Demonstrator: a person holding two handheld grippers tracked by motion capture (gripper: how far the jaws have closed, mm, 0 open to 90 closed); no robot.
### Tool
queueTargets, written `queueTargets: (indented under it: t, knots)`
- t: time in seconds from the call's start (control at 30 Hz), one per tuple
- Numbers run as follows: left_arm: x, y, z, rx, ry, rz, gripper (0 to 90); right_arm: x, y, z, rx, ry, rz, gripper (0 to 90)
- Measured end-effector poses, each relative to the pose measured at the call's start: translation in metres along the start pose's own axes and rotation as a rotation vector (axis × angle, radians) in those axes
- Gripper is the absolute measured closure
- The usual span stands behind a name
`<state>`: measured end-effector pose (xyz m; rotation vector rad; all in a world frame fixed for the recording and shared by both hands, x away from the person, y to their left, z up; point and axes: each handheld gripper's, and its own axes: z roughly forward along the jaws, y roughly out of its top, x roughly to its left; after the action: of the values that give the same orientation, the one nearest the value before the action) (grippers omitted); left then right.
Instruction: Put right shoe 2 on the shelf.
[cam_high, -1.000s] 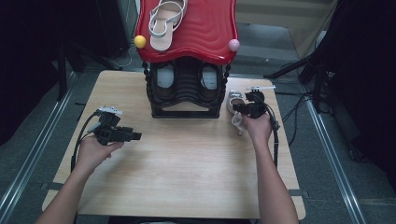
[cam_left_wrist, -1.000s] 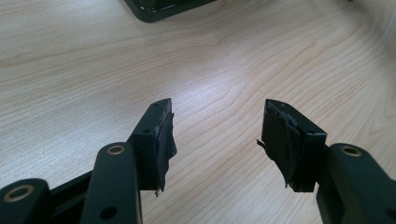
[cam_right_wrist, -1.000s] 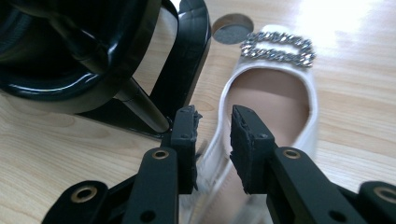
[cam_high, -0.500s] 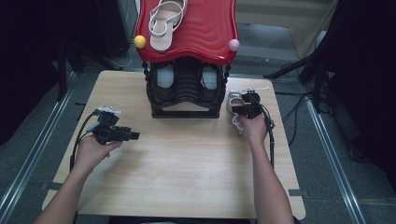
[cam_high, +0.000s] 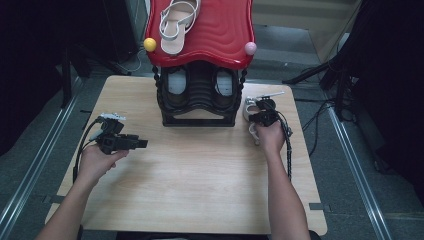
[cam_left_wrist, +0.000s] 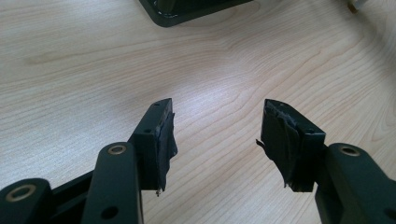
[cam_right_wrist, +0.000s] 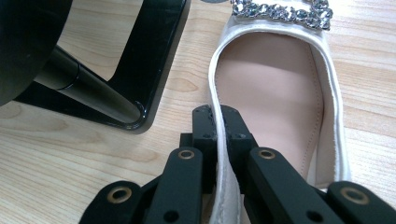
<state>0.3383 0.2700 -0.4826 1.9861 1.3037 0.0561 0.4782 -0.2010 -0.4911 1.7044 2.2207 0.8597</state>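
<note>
**Right tool pinching shoe rim**

The right tool (cam_right_wrist: 218, 122), its jaws having just been closing, is pinching the side wall of the white flat shoe (cam_right_wrist: 271, 88) lying on the desk (cam_high: 200, 170) beside the black shoe rack (cam_high: 200, 95). The left tool (cam_left_wrist: 215, 128) is hovering spread, well apart.

No readable text, label, brand, number or sign is showing anywhere in these views: nothing on the wooden table (cam_high: 200, 175), the red-topped black rack (cam_high: 200, 95), the pale shoe (cam_right_wrist: 280, 93), or either gripper.
</note>
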Motion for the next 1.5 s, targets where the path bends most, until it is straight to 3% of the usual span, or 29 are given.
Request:
queueTargets:
  t: [0.1,0.23,0.37,0.6,0.7,0.8,0.93,1.3,1.5]
  knots:
    - [-0.001,0.000,0.001,-0.001,-0.026,-0.006,44.7,-0.001,0.000,-0.001,-0.003,0.008,0.010,88.2]
    - [-0.001,0.001,0.002,-0.003,-0.031,-0.010,44.8,-0.003,0.000,-0.004,-0.005,0.009,0.011,88.3]
    - [0.001,0.000,0.002,0.005,-0.019,-0.011,44.9,-0.005,-0.001,-0.007,-0.008,0.016,0.017,88.6]
    - [0.006,-0.001,0.001,-0.001,-0.017,-0.024,45.4,-0.015,0.001,-0.018,-0.041,0.054,0.076,88.7]
    - [0.005,-0.001,0.002,0.002,-0.021,-0.028,45.4,-0.017,0.001,-0.022,-0.055,0.042,0.076,88.7]
    - [0.003,-0.002,0.003,0.012,-0.022,-0.017,45.5,-0.019,0.001,-0.024,-0.057,0.060,0.097,88.7]
    - [0.002,-0.002,0.005,0.017,-0.021,-0.018,46.0,-0.021,0.003,-0.030,-0.066,0.063,0.093,88.7]
    - [0.002,-0.003,0.006,0.019,-0.017,-0.017,45.9,-0.026,0.010,-0.043,-0.090,0.135,0.130,88.8]
    - [0.002,-0.003,0.005,0.017,-0.018,-0.015,45.9,-0.024,0.017,-0.053,-0.097,0.132,0.125,88.8]
